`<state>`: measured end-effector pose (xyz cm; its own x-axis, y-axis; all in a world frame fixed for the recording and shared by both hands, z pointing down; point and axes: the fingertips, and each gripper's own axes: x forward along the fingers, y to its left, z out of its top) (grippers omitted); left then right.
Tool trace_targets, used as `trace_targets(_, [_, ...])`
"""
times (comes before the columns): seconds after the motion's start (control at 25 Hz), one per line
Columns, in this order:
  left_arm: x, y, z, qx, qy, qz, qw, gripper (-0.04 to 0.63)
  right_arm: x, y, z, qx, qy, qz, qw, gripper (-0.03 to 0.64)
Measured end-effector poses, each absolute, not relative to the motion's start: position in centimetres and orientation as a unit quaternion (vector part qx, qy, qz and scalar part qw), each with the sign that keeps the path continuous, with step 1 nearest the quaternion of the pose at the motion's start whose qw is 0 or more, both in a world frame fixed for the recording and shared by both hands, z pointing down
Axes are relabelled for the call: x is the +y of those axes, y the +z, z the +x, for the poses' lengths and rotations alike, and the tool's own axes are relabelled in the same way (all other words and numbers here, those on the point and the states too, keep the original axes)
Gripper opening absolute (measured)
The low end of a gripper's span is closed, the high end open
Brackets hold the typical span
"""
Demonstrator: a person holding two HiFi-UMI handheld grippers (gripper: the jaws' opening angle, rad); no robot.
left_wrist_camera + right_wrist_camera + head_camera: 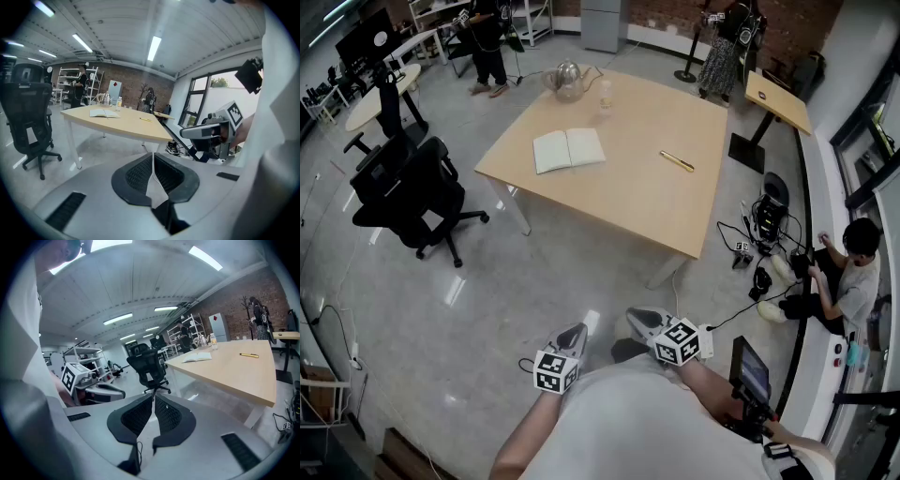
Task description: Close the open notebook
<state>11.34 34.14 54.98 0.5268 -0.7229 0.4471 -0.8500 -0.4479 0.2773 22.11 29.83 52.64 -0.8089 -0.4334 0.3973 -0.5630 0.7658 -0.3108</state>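
We see the notebook (569,150) open on the table (628,187), far from us, our left gripper (572,339) and right gripper (643,322) both closed tight with nothing in them

office chair (408,192), pen (677,161), glass teapot (567,81)

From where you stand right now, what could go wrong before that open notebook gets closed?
The notebook lies far off on the table, and cables litter the floor beside it: a trip hazard on the walk up.
Both the left claw and right claw are shut; unopened, they might only shove the pages.
A glass pot stands just beyond the notebook; overshooting could knock it.
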Motion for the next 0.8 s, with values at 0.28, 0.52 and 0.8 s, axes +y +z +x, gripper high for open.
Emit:
trace_targets(0.28, [30.3,55.2,9.3,-0.489,0.133,0.827,0.243,0.020,25.4,53.9,20.0,-0.930,0.223,0.250,0.150,0.028])
trace_targets(0.52, [25.6,54.1,7.9,-0.498,0.145,0.822,0.236,0.020,19.8,52.8,17.1,-0.941,0.216,0.222,0.140,0.028])
trace_targets(0.8, [19.9,52.7,7.3,-0.511,0.155,0.815,0.226,0.020,13.7,52.3,16.3,-0.945,0.218,0.205,0.134,0.028])
